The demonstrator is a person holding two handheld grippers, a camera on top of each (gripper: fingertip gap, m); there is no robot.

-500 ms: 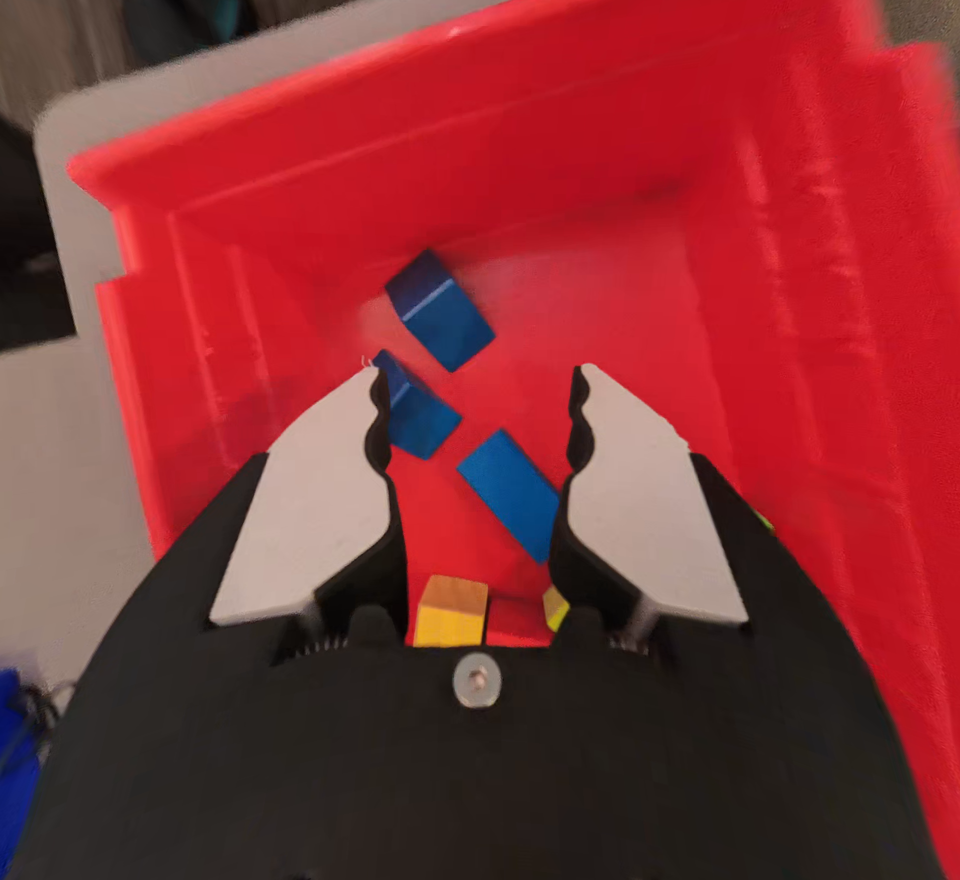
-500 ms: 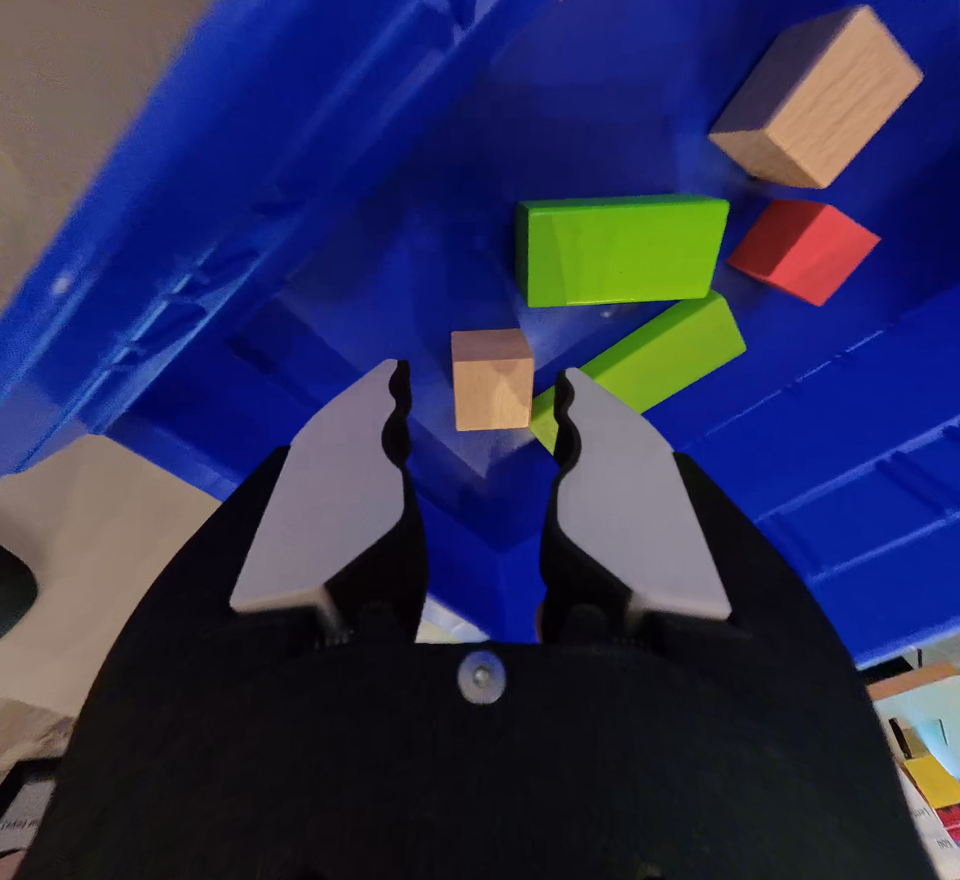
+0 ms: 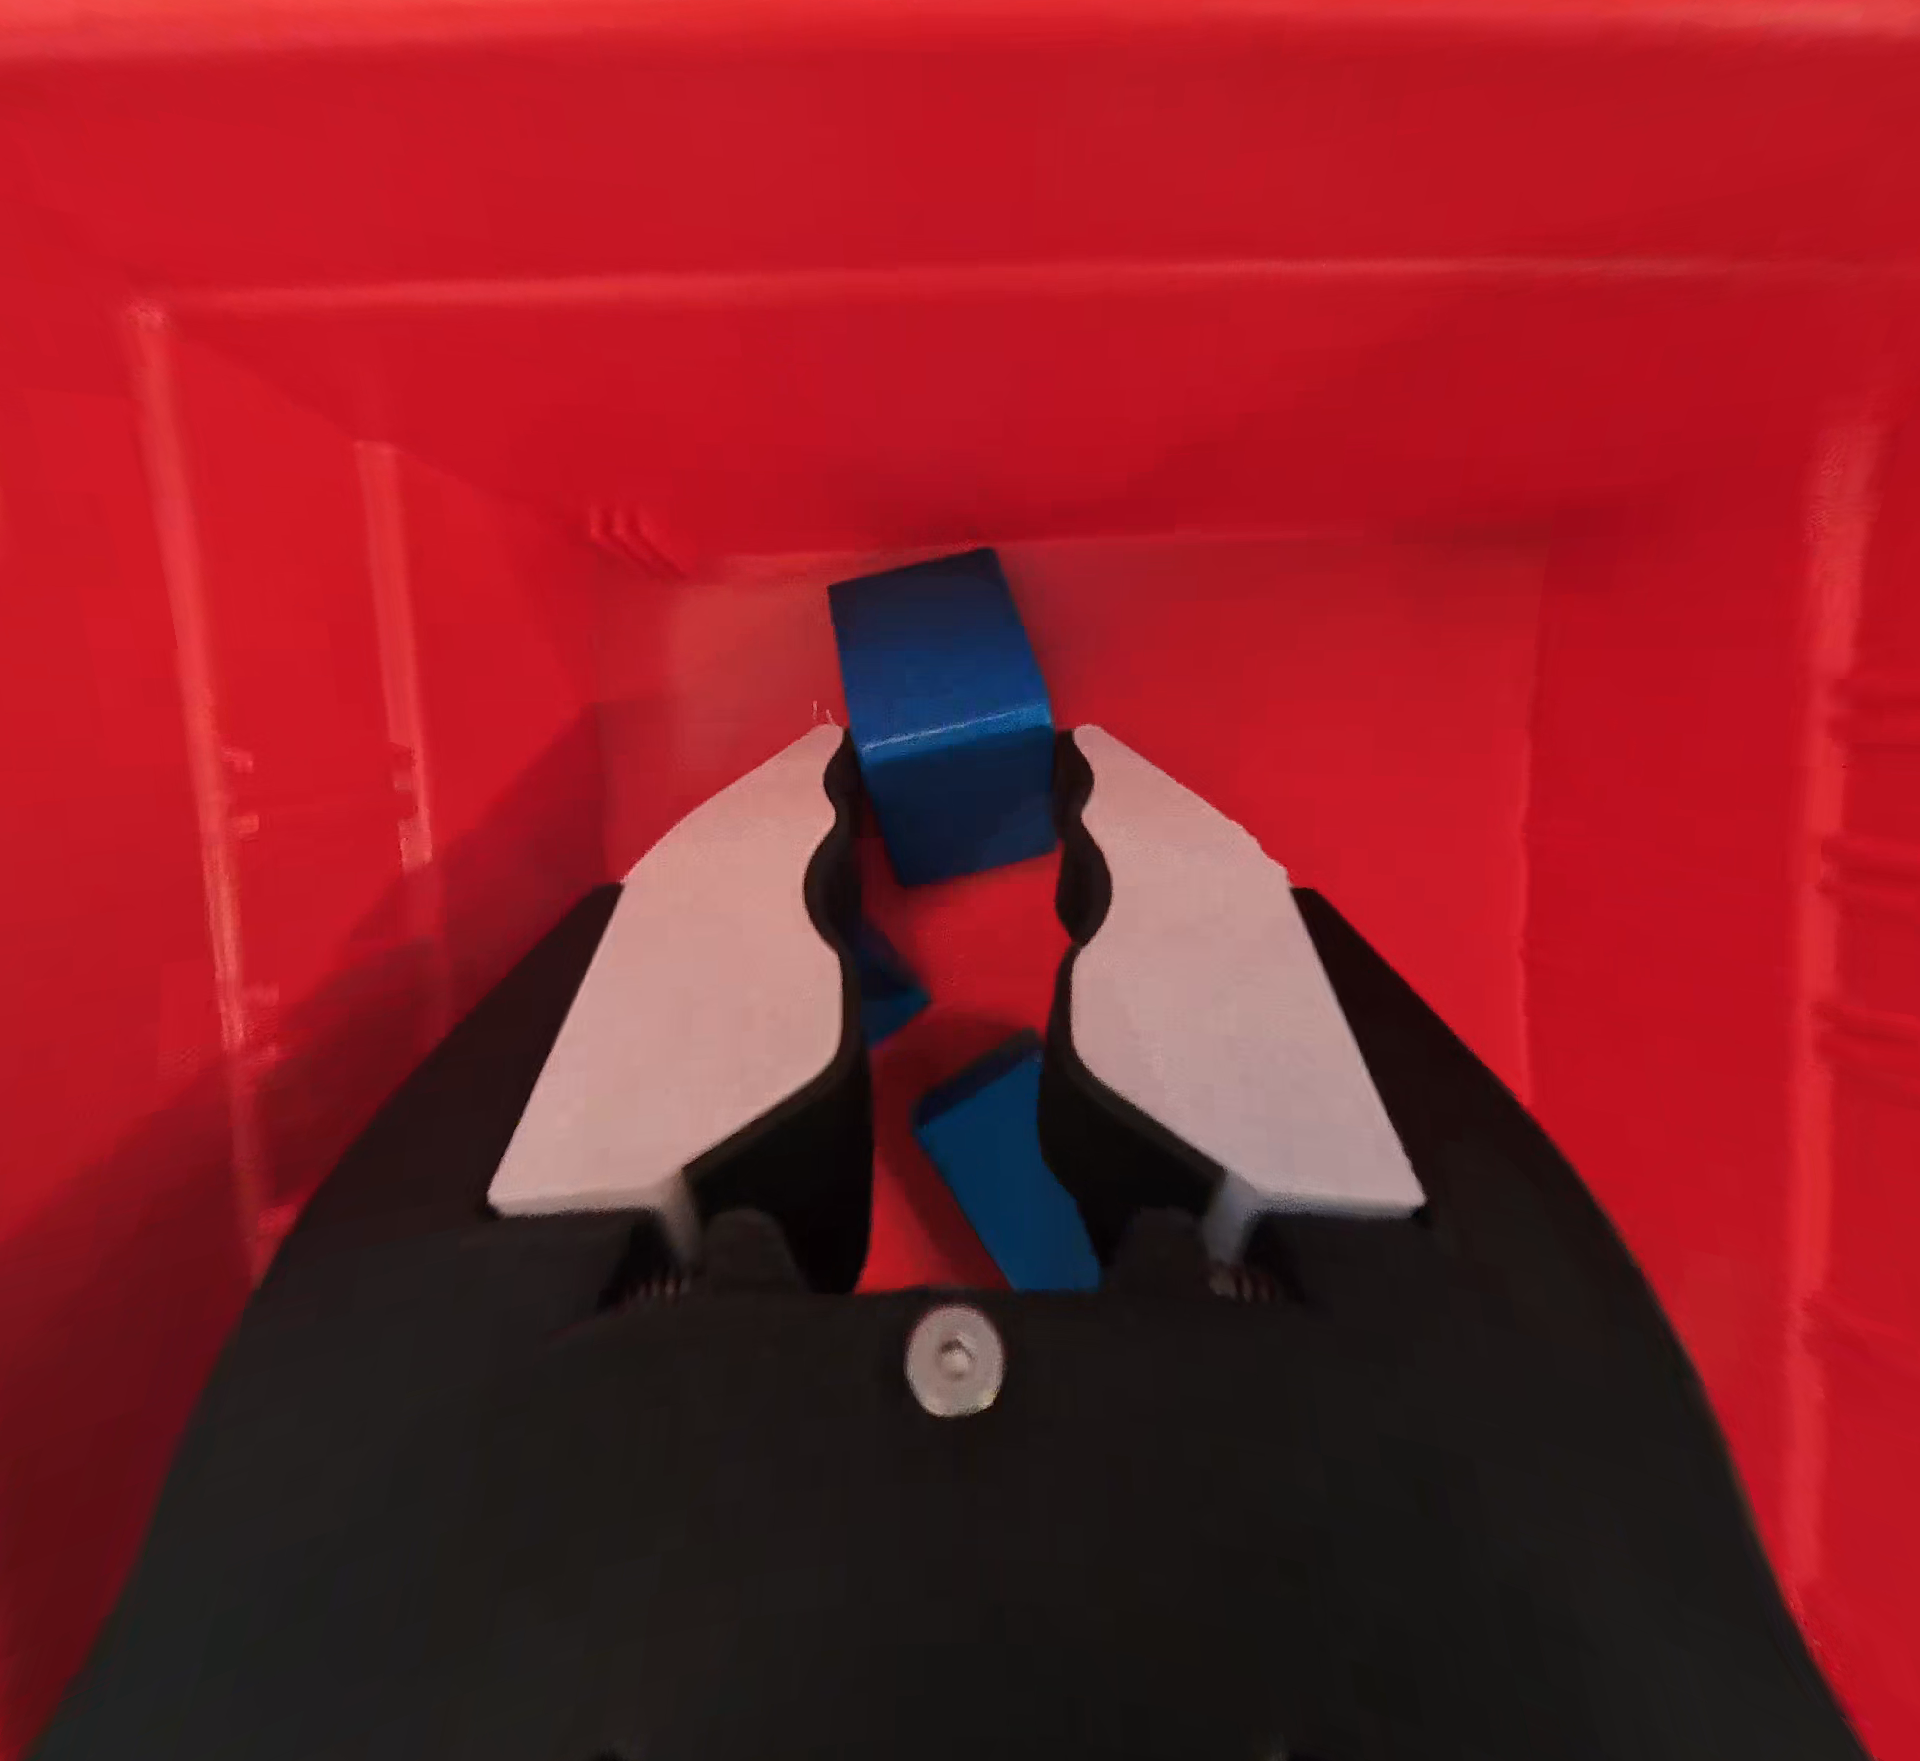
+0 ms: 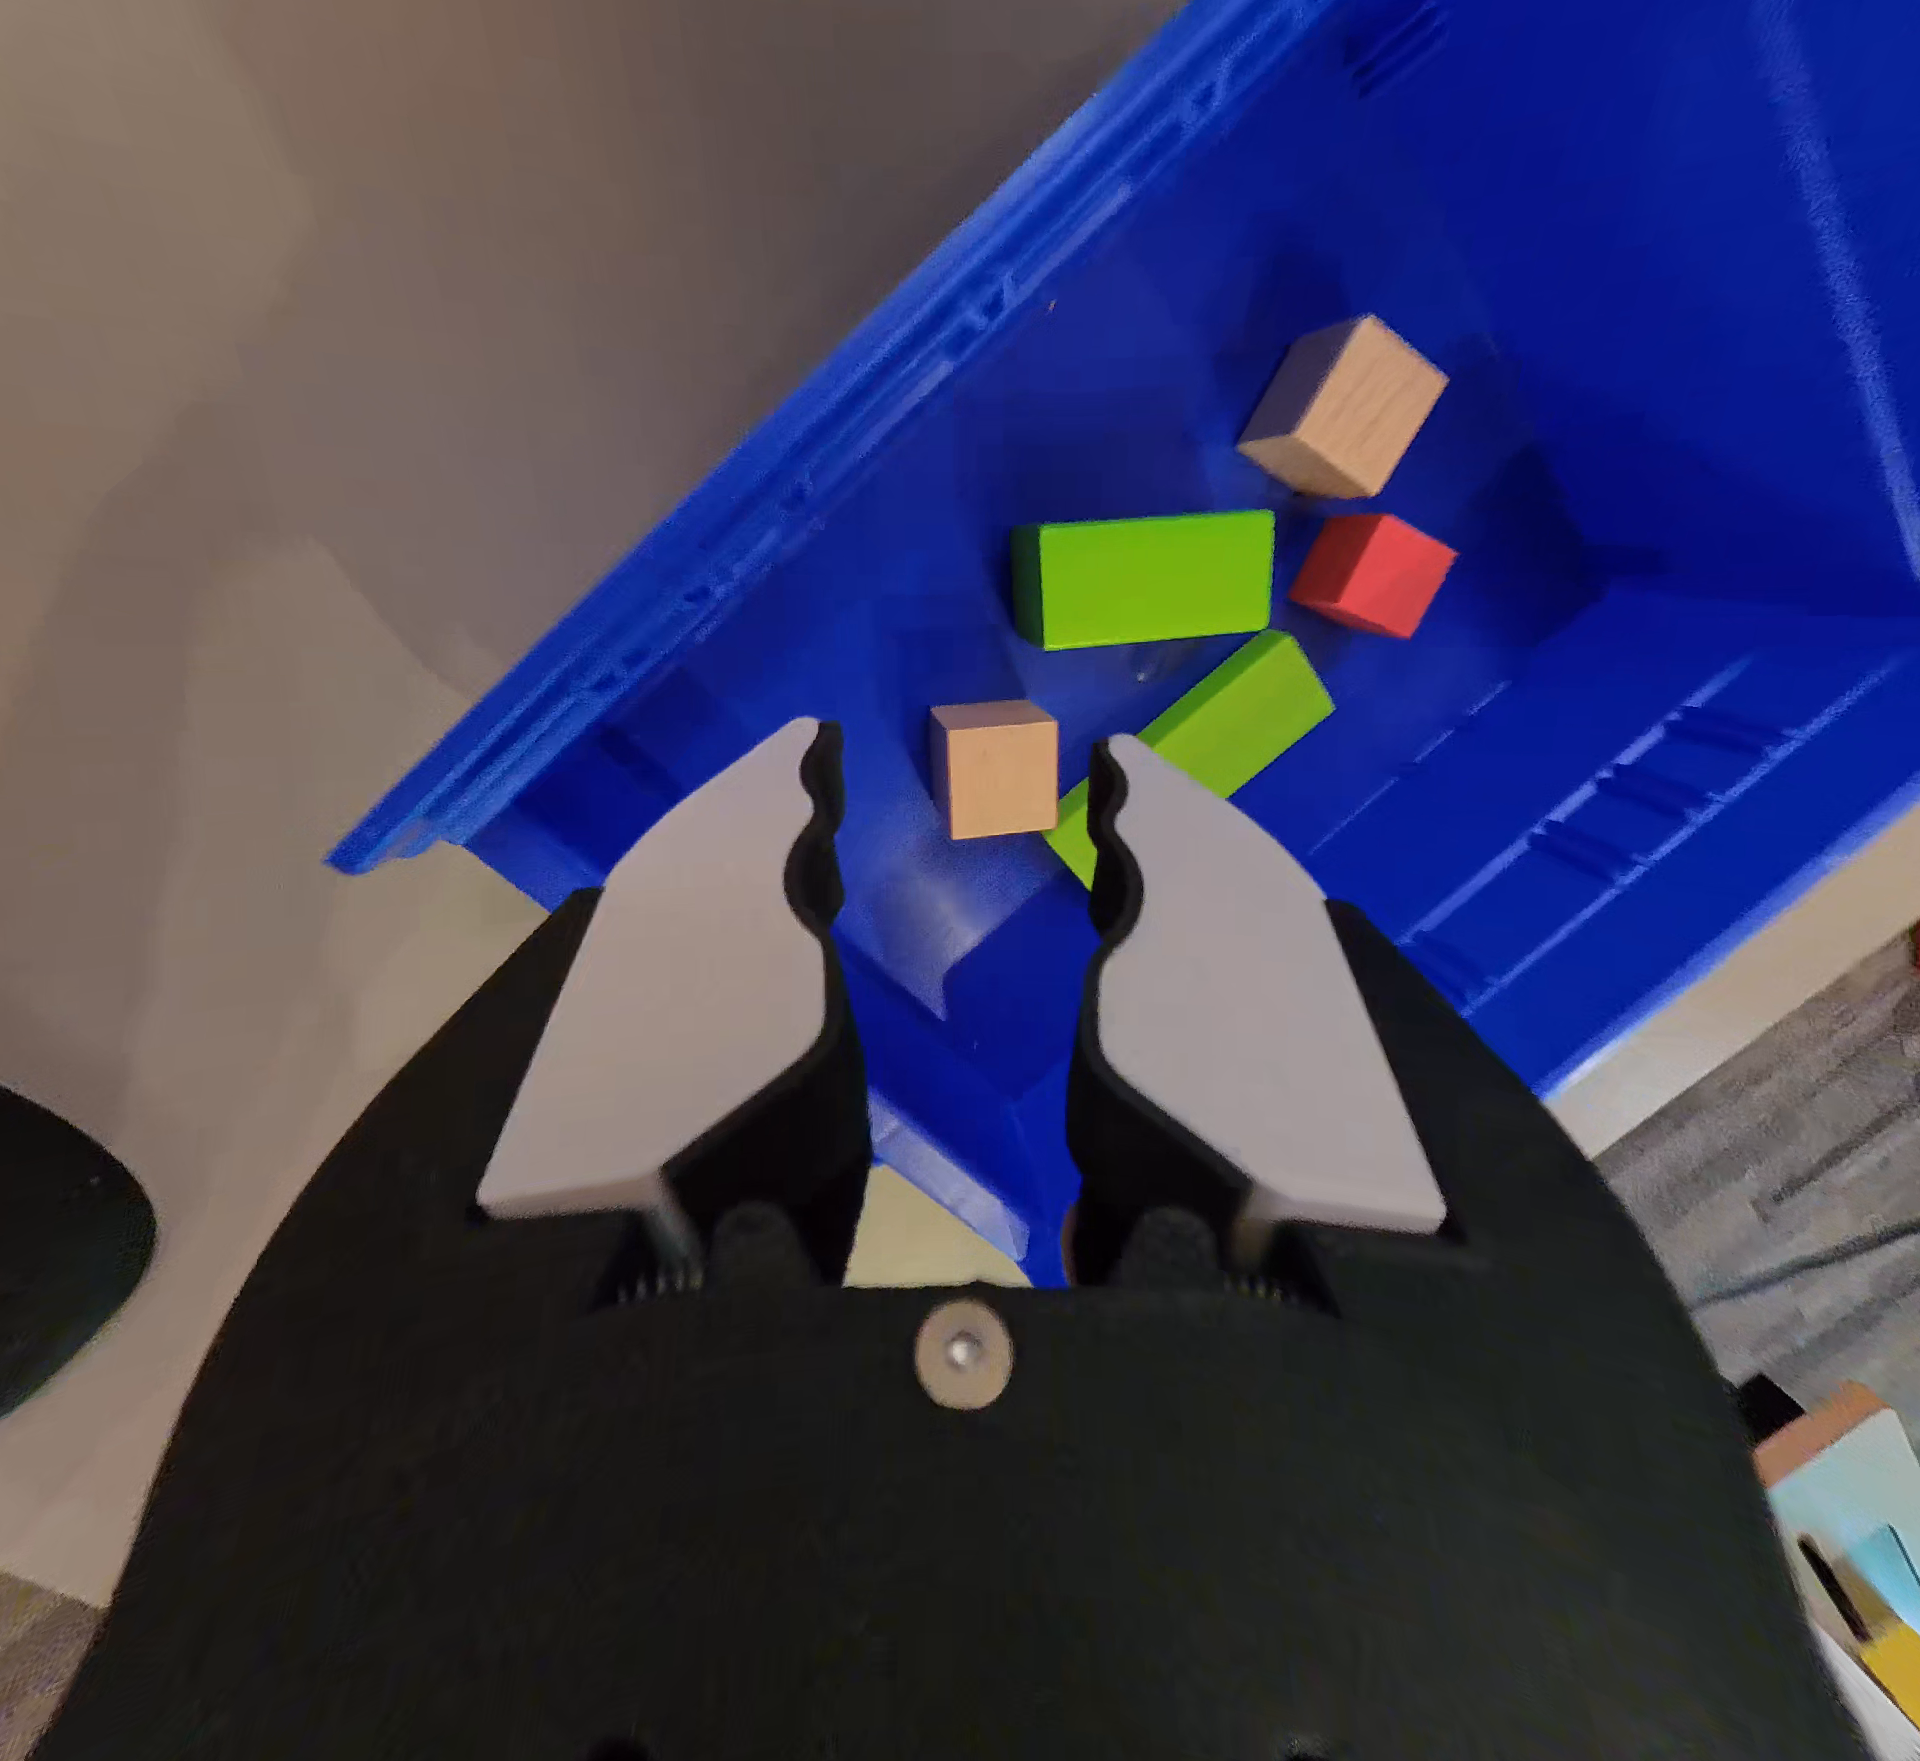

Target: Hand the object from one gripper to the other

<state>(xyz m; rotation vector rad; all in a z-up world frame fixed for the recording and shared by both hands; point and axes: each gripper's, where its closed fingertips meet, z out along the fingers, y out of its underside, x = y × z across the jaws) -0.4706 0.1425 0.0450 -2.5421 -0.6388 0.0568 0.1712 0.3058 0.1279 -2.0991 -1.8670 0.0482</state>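
Note:
In the left wrist view my left gripper is deep inside the red bin. Its two fingertips are closed on the near end of a blue block, one pad against each side. The block's far end reaches toward the bin's back wall. In the right wrist view my right gripper is open and empty, above the blue bin. A small wooden cube lies on the bin floor and shows between the fingers, but the pads do not touch it.
Two more blue blocks lie on the red bin's floor under my left fingers. The blue bin also holds two green blocks, a red block and a larger wooden cube. A grey table lies left of it. There is about 65 cm between the tips of the two grippers.
My left gripper has moved deeper into the red bin and its fingers have closed onto the far blue block. My right gripper has drawn back from the blue bin and stays open.

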